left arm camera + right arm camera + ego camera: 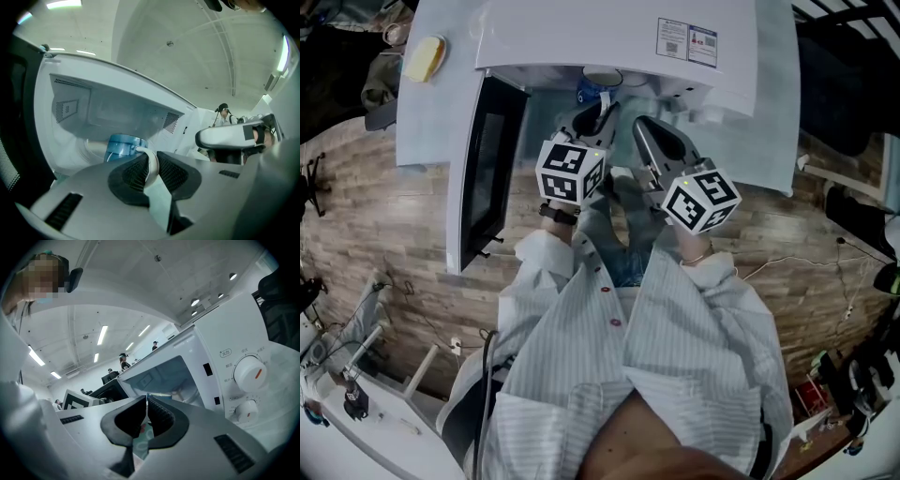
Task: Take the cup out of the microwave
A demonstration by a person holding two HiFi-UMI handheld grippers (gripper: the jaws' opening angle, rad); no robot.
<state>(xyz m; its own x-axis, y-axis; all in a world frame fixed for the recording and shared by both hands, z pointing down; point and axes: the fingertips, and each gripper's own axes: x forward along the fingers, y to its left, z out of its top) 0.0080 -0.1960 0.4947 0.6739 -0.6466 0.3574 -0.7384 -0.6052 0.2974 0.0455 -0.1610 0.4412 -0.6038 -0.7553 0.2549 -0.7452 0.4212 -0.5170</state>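
1. Cup point(123, 146) position: blue with a white handle point(150, 155), it sits inside the cavity of the open microwave point(619, 37), whose door point(487, 169) is swung out to the left.
2. Left gripper point(149, 169): its ribbed pads pinch the handle alone. The cup's body stands beyond the jaws, with nothing else holding it.
3. Right gripper point(146, 406): its pads are pressed almost together on nothing. It is held just beside the left one, in front of the opening.
4. Swivel risk: a hold on a thin, curved handle lets the cup pivot about the pads. Once lifted, its weight could tip it forward and spill any contents, which no view shows.
5. Snag risk: if drawn straight out without enough lift, the base could probably catch the cavity's front lip and wrench the handle from the pads.
6. Crowding risk: the two grippers sit close together at the opening, so a sideways pull could knock the cup against the right one.
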